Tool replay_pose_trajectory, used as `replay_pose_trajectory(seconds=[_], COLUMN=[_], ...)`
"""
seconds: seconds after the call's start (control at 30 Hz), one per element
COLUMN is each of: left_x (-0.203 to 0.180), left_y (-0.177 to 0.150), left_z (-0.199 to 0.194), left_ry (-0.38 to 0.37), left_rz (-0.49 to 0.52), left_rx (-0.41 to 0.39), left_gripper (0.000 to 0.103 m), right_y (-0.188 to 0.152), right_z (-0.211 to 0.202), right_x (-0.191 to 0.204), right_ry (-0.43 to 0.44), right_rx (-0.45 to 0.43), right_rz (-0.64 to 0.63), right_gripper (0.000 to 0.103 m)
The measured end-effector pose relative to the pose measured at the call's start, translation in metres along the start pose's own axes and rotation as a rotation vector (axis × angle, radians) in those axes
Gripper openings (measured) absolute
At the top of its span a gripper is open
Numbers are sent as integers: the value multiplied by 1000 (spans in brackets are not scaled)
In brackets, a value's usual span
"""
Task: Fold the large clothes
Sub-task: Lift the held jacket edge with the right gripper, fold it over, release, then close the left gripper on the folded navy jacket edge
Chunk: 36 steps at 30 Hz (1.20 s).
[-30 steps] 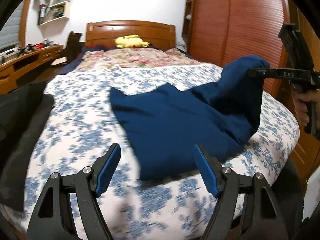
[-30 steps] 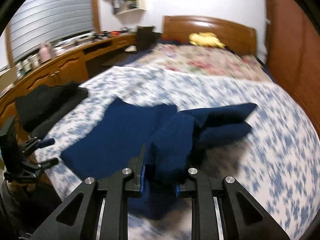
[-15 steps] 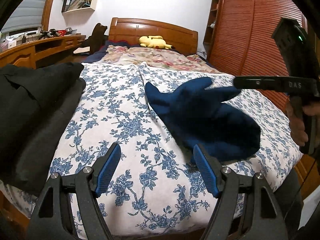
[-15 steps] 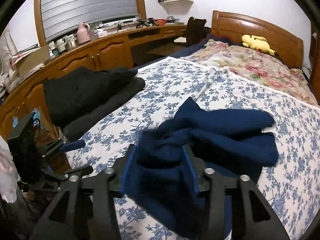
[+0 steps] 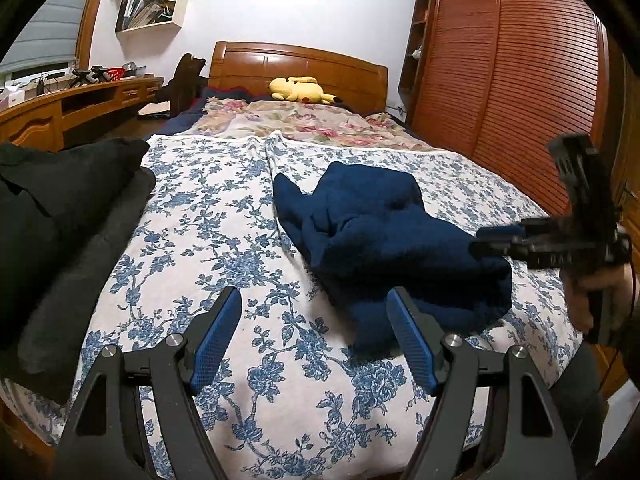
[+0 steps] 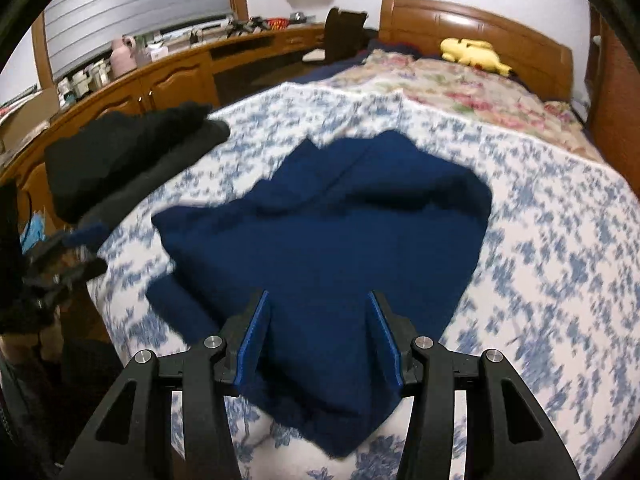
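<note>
Navy garment bunched on bed, centre toward 3 o'clock in left view. Left tool spread wide, empty. Right tool parted, garment edge between pads, grip unclear. Black clothes at 9 o'clock.

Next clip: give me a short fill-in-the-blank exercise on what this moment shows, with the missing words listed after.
1. The navy garment lies bunched on the bed's blue-flowered ____.
2. The left gripper is ____, with nothing between its fingers.
3. The yellow plush toy rests by the wooden ____.
4. A pile of ____ clothes sits at the bed's left edge.

Missing words: bedspread; open; headboard; black
</note>
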State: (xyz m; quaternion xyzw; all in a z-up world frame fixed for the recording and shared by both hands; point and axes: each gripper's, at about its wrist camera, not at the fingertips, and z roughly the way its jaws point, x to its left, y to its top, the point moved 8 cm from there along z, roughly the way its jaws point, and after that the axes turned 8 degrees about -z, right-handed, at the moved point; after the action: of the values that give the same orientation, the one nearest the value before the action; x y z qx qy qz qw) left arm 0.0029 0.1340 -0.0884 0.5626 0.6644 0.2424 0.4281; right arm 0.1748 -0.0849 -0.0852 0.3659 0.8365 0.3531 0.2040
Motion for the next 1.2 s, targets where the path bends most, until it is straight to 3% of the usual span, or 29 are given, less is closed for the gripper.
replay_pose_trajectory(seconds=[0.2,0.43,0.57,0.83,1.2], left_x=[-4,-15,-21,-23,-24], left_y=[2,24,31,19,2], left_z=[7,13,21,55,66], left_ry=[5,-40,-67,-96,-88], left_rz=[-1,10,20,-8,5], left_rx=[6,-17,-16,80,133], left_gripper=[76,76,65,43,41], right_y=[-14,-35,-44,-61,-72], right_z=[-9,-10,-11,-3,5], right_x=[4,-1,-4,-19,-24], right_ry=[-21,-95,-110,-97,-72], right_rx=[-17,-6,6,47,19], right_rz=[-2,-36,-23,48,78], right_gripper=[60,62,62,63,67])
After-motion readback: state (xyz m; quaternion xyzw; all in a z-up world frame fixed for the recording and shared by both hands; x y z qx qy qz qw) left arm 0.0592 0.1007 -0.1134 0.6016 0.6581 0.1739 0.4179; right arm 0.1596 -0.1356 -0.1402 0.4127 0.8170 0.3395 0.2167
